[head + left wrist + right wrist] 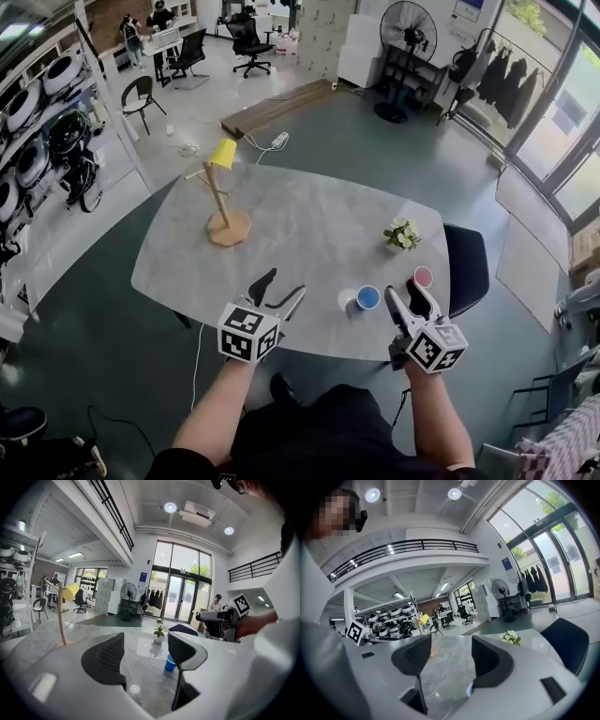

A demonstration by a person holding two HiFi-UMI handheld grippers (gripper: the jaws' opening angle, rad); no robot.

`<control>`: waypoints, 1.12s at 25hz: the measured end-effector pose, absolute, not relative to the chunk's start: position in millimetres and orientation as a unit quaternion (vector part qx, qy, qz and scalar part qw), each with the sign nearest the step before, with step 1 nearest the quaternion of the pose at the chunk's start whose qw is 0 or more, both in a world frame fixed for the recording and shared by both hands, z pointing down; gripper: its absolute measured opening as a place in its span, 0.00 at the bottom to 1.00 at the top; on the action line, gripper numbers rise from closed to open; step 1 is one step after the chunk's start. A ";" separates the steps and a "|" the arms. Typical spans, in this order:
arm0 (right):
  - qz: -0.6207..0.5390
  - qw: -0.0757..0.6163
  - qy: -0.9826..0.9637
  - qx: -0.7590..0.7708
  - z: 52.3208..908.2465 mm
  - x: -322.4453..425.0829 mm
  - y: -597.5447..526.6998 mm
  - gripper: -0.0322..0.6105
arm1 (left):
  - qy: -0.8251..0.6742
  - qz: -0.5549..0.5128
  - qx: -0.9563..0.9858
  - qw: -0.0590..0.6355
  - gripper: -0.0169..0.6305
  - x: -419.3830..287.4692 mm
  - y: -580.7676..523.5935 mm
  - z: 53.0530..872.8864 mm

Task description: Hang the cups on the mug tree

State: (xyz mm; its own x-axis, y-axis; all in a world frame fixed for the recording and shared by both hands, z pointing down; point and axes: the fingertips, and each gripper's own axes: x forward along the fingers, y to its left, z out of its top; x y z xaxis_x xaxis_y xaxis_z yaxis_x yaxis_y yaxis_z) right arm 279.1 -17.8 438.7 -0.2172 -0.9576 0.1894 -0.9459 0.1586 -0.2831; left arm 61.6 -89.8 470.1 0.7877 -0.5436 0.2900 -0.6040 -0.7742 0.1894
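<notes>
A wooden mug tree [228,221] stands on the far left of the grey marble table [319,225], with a yellow cup [223,153] hanging from its top peg. A blue cup [367,298] and a pink cup [423,277] stand upright near the front right edge. My left gripper [281,289] hovers open and empty over the front edge, left of the blue cup [170,663]. My right gripper [408,298] is open and empty between the two cups, above the table. Only a sliver of the blue cup [469,691] shows below the right jaw in the right gripper view.
A small potted plant [402,234] with white flowers sits on the right of the table, beyond the cups. A dark chair [466,265] is tucked at the right edge. Shelves of equipment line the left wall, and a fan [409,33] stands far back.
</notes>
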 end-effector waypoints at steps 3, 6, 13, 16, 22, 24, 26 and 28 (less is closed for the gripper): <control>-0.170 0.005 0.749 -0.641 443.6 291.5 -27.4 0.44 | -0.295 0.114 0.937 0.146 0.46 66.4 -104.4 479.2; -0.175 0.001 0.736 -0.653 453.6 308.7 -38.0 0.44 | -0.289 0.121 0.938 0.149 0.46 75.4 -120.7 487.7; -0.195 0.001 0.720 -0.666 480.9 340.4 -64.5 0.44 | -0.274 0.149 0.937 0.158 0.46 112.1 -142.2 505.9; -0.206 0.003 0.715 -0.668 492.9 355.5 -75.7 0.44 | -0.265 0.155 0.937 0.169 0.46 133.3 -152.7 512.4; -0.213 -0.009 0.700 -0.681 515.3 398.5 -75.9 0.44 | -0.251 0.184 0.933 0.177 0.46 177.4 -161.8 533.2; -0.205 -0.017 0.696 -0.688 521.0 412.1 -76.2 0.44 | -0.243 0.195 0.933 0.178 0.46 195.3 -162.3 542.9; -0.193 -0.032 0.695 -0.692 527.1 422.6 -79.1 0.44 | -0.231 0.205 0.934 0.177 0.46 213.8 -160.1 551.0; -0.187 -0.046 0.691 -0.697 537.1 432.9 -80.7 0.44 | -0.216 0.216 0.936 0.176 0.46 232.1 -156.8 558.1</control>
